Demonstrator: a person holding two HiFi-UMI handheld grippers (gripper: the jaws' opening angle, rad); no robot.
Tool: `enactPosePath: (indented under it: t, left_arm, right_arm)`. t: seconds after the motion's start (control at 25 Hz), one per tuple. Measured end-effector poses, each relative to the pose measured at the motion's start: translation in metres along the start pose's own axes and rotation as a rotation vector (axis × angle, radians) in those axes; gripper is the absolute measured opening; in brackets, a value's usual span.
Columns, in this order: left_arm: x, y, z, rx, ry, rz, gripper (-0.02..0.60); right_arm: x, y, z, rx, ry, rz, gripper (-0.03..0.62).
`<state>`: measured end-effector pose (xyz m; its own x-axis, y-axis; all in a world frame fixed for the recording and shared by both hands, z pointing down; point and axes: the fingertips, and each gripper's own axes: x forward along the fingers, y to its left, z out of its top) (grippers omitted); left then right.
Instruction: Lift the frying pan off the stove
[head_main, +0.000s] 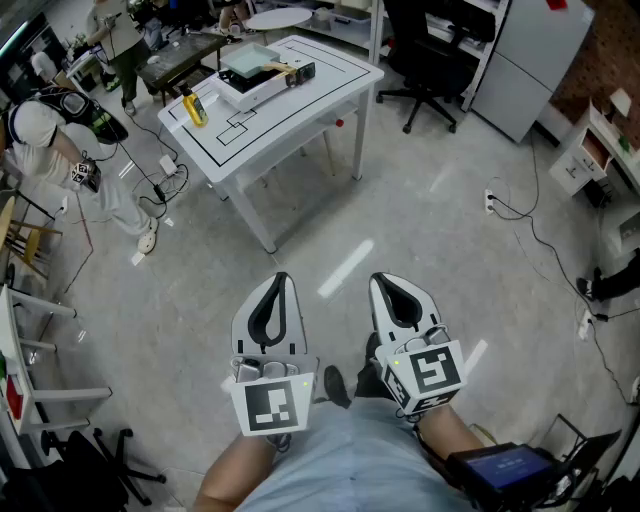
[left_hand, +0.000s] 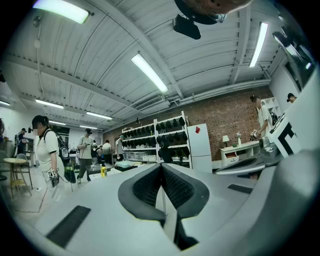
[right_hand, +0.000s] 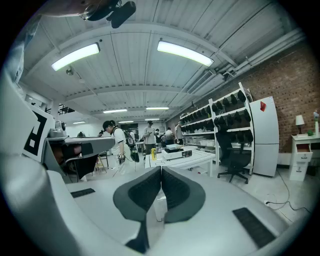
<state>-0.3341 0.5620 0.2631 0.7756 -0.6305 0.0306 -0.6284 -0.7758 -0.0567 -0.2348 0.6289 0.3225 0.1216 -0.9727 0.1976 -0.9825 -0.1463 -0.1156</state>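
A white table (head_main: 300, 110) stands far ahead across the floor. On it lies a flat white stove (head_main: 262, 84) with a pale thing on top; at this distance I cannot make out a frying pan. In the right gripper view the stove (right_hand: 176, 152) shows small on that table. My left gripper (head_main: 280, 282) and right gripper (head_main: 384, 284) are held side by side close to my body, over bare floor. Both are shut with nothing between the pads. The left gripper (left_hand: 161, 168) and the right gripper (right_hand: 161, 171) show their pads pressed together.
A yellow bottle (head_main: 195, 108) stands on the table's near left. A person in white (head_main: 55, 150) stands at the left by a stool (head_main: 25, 240). An office chair (head_main: 430, 70) and a grey cabinet (head_main: 525, 60) lie beyond the table. Cables (head_main: 540, 240) trail on the floor at right.
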Motion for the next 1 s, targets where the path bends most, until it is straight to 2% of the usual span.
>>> enactPosePath:
  t: [0.44, 0.6, 0.84, 1.0]
  left_arm:
    - [0.021, -0.014, -0.008, 0.003, 0.03, -0.016, 0.017]
    - [0.038, -0.026, -0.014, 0.005, 0.055, -0.026, 0.017]
    - [0.082, -0.042, -0.025, 0.01, 0.103, -0.021, 0.017]
    - [0.112, -0.052, -0.02, 0.02, 0.105, 0.004, 0.017]
  right_arm:
    - [0.005, -0.025, -0.006, 0.03, 0.004, -0.02, 0.048]
    - [0.009, -0.049, -0.007, 0.092, -0.001, -0.037, 0.049]
    - [0.031, -0.09, -0.014, 0.079, 0.049, -0.027, 0.051]
    - [0.046, -0.126, -0.01, 0.089, 0.064, -0.014, 0.051]
